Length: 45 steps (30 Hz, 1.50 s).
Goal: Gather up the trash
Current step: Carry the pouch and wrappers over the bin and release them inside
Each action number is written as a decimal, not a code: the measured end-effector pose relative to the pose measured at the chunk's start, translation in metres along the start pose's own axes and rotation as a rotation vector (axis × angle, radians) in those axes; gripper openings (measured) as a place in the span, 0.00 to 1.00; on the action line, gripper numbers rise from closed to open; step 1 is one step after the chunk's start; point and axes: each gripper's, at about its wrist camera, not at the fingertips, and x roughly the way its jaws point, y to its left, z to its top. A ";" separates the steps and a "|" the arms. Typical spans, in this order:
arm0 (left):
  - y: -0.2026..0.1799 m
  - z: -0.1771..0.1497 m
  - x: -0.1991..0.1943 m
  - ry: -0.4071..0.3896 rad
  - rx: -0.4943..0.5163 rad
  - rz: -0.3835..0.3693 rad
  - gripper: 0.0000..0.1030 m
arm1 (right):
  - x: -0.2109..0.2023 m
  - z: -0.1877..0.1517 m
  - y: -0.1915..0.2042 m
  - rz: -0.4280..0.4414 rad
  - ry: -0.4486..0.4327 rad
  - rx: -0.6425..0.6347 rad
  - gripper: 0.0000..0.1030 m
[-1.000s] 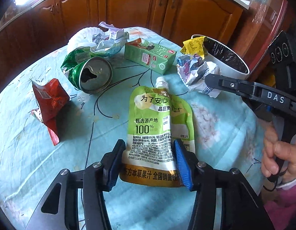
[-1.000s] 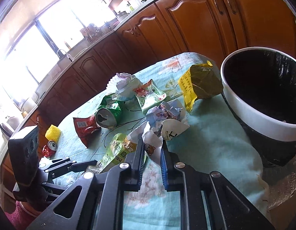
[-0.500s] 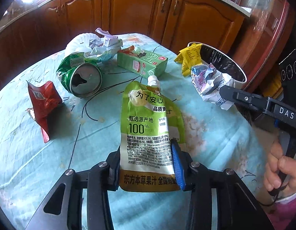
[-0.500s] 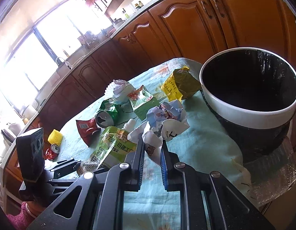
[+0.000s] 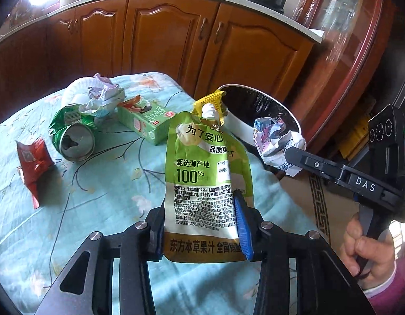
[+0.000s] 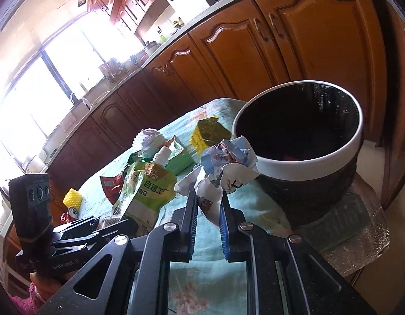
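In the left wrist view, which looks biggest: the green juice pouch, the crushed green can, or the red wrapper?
1. Green spouted juice pouch, though it is nearest the camera, so inflated.
2. Crushed green metal can.
3. Crumpled red foil wrapper, close to the can; uncertain.

A crumpled paper wrapper is clamped between the jaws of the right gripper, just beside the white-rimmed bin at the worktop edge. A green juice pouch is held in the left gripper.
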 end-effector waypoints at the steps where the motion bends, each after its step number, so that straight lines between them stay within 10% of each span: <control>1: -0.003 0.003 0.004 0.000 0.004 -0.002 0.39 | -0.002 0.002 -0.005 -0.009 -0.005 0.008 0.15; 45: -0.086 0.140 0.173 0.102 0.125 0.046 0.42 | 0.015 0.085 -0.103 -0.204 0.040 -0.027 0.21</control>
